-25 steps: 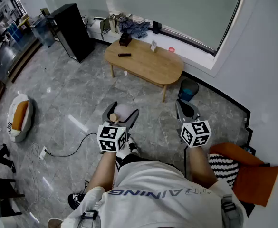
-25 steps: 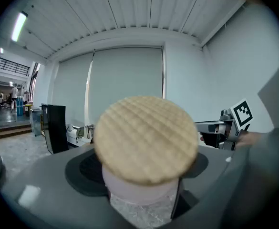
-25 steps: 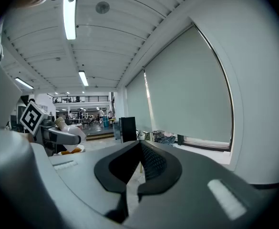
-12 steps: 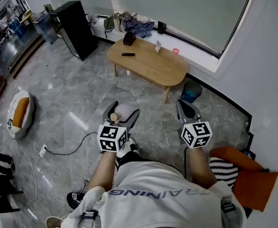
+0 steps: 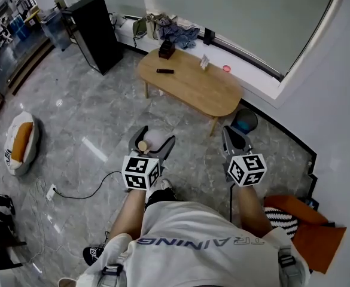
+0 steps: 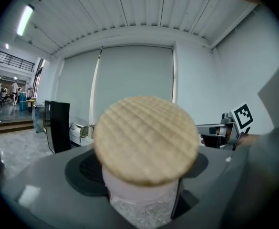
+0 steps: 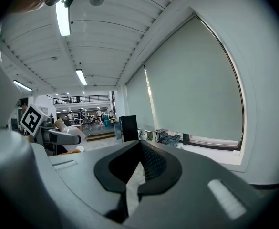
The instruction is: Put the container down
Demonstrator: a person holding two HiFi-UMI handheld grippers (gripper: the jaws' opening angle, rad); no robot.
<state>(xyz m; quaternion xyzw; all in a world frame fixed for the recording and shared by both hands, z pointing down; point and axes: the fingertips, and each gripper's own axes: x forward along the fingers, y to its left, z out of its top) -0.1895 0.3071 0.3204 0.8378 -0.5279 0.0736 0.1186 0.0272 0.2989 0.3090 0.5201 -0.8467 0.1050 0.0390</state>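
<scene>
The oval wooden table (image 5: 192, 88) has drawn nearer. The left gripper (image 5: 154, 137) stays clamped on the pale, cork-lidded round container (image 6: 146, 140), well short of it. The right gripper (image 5: 235, 137) has its jaws together, seemingly empty. Set-down still pending.

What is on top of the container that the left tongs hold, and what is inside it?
A round cork lid closes the mouth of the pale container. The lid covers the opening and the wall is not clear, so any contents cannot be seen.
</scene>
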